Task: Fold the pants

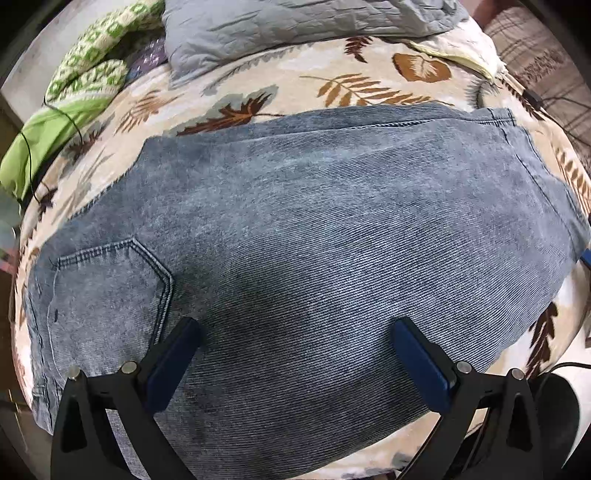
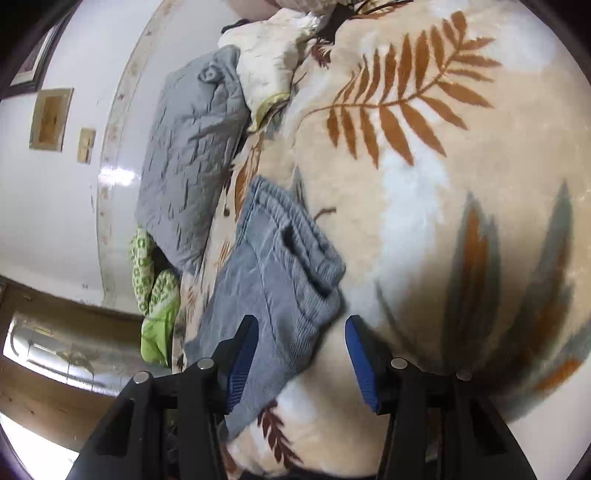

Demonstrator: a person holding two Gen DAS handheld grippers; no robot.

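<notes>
Ribbed blue claw pads above twill-textured faded denim pants, flat on plush leaf-print blanket

Bed was covered by a cream blanket with brown leaf print. Folded blue denim pants lay flat on it (back pocket up, left side). Grey quilted pillow sat at far edge, green patterned cloth beside it, white bedding near the pillow.
</notes>
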